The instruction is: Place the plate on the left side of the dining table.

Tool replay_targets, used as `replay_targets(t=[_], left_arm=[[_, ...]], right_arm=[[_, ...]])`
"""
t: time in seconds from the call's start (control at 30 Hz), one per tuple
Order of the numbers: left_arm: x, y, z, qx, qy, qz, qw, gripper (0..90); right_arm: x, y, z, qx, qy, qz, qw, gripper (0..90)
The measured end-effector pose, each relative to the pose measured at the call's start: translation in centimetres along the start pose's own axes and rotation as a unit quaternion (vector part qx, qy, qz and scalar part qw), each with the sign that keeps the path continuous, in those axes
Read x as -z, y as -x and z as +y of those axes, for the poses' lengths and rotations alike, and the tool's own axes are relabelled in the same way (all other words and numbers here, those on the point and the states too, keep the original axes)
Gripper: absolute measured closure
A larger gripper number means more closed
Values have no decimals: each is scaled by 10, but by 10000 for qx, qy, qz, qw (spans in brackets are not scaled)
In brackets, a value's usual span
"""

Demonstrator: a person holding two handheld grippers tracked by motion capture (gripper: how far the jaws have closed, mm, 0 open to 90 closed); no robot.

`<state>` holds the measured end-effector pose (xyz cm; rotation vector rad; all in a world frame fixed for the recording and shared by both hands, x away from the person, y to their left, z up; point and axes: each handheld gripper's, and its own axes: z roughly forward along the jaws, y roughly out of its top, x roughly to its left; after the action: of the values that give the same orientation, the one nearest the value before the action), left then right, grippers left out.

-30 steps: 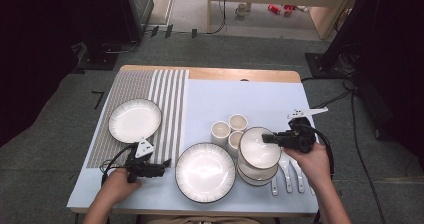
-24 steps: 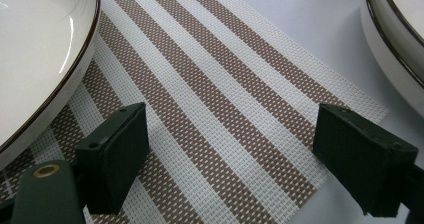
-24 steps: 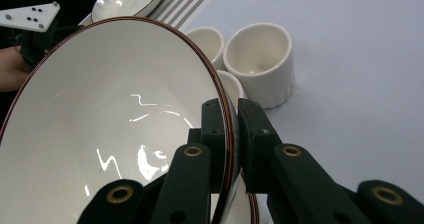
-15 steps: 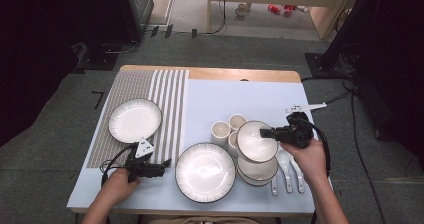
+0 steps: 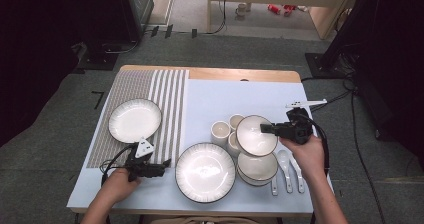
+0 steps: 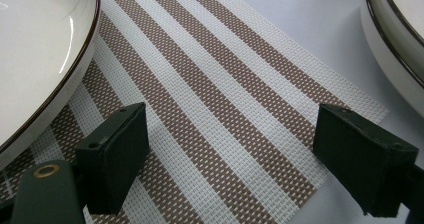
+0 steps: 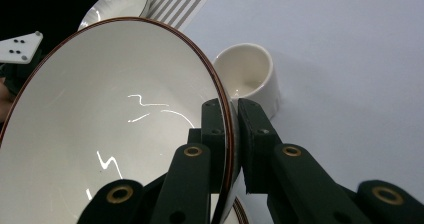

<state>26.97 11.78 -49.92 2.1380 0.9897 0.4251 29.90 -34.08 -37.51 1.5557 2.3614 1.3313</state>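
My right gripper is shut on the rim of a white bowl with a dark edge, held tilted above a stack of similar bowls. In the right gripper view the jaws pinch the bowl's rim between them, and the bowl covers the left half. My left gripper rests low on the table at the near left, open, its pads wide apart over the striped placemat with nothing between them.
A large plate lies between the two hands. A smaller plate sits on the placemat. Three cups stand just left of the held bowl, one showing as cup. Spoons lie right of the stack.
The right gripper has raised the bowl a little off the stack and carried it toward the cups, tilting it. The left hand has stayed put.
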Motion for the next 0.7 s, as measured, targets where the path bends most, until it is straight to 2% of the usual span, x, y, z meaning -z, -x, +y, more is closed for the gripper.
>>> replay_targets(t=[0.2,0.47,0.6,0.7], left_arm=[[0,0,0,-9,0,2,10000,147],[0,0,0,-8,2,0,10000,147],[0,0,0,-9,1,2,10000,147],[0,0,0,-12,1,3,10000,147]], right_arm=[[-4,-2,3,84,44,-164,9998,830],[-15,-6,10,105,-13,-124,9999,831],[-21,-9,13,186,-97,-192,9996,831],[-24,-9,14,134,-92,-174,9997,830]])
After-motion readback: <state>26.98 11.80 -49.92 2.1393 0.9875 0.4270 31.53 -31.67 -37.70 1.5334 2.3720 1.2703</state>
